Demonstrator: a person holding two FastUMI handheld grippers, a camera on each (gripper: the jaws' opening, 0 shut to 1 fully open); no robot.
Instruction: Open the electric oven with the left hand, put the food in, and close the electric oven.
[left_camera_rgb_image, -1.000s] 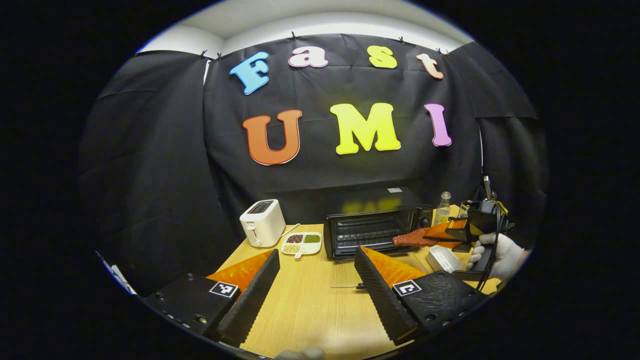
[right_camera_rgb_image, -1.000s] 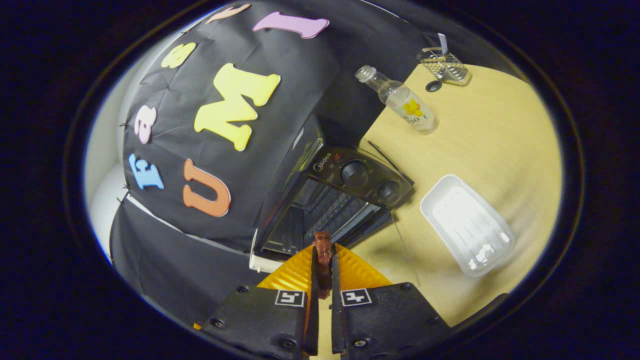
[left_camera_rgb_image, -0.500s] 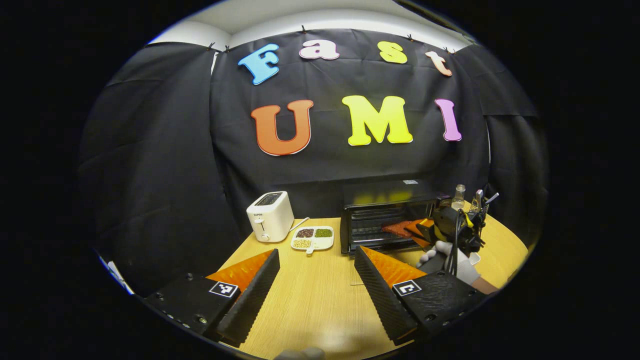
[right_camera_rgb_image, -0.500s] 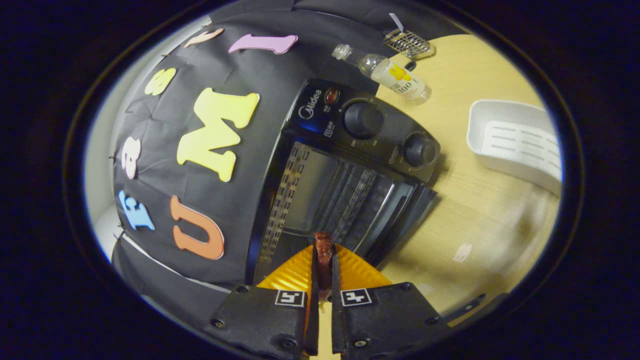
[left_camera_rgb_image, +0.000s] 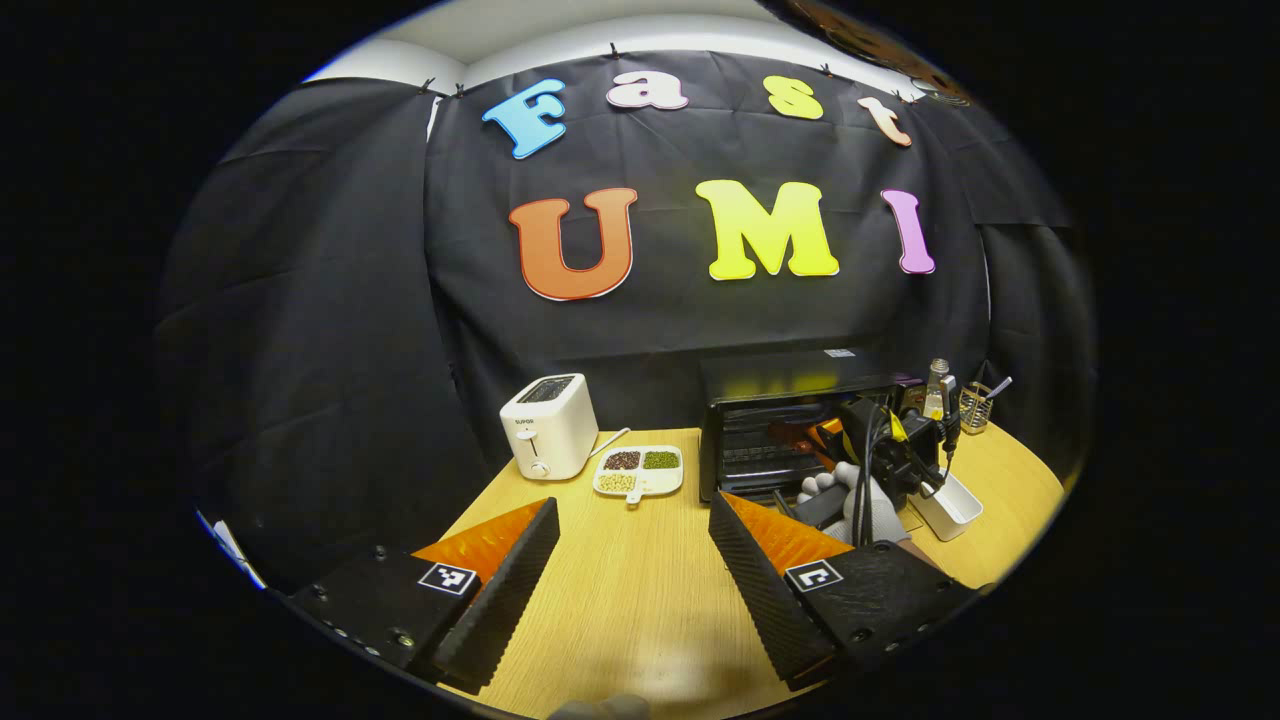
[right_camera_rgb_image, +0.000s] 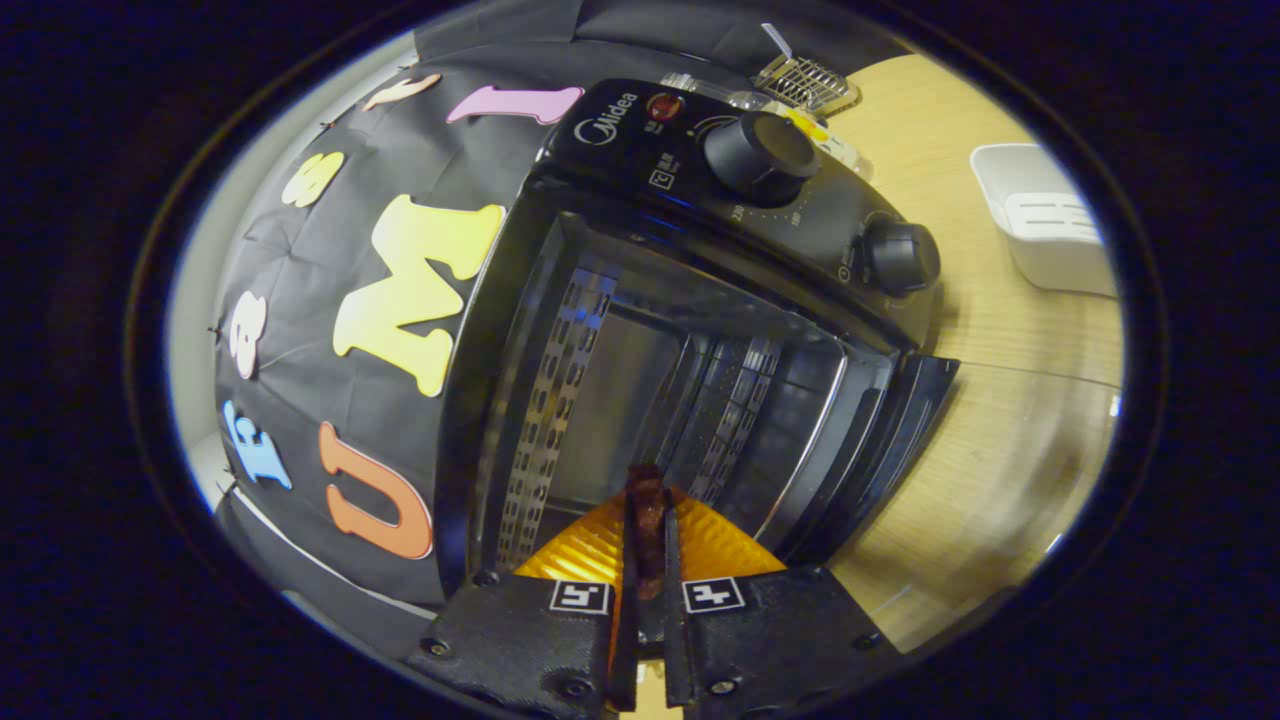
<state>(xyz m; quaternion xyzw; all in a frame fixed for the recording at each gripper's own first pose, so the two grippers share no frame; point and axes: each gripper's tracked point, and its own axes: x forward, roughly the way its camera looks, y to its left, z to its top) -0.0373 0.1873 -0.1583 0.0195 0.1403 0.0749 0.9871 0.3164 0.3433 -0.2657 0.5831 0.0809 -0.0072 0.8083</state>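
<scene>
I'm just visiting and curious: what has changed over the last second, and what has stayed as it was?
The right gripper, shut on the strip of food, has carried it from outside the oven up to the open mouth. The left gripper stays open over the table. Toaster and snack dish have not moved.

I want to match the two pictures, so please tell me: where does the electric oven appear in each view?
Left gripper view: the electric oven stands right of centre at the back of the table, partly behind the gloved hand.
Right gripper view: the oven lies across the centre, tilted, cavity open, just ahead of the jaws.
Shared landmark: the white tray beside the oven.
</scene>
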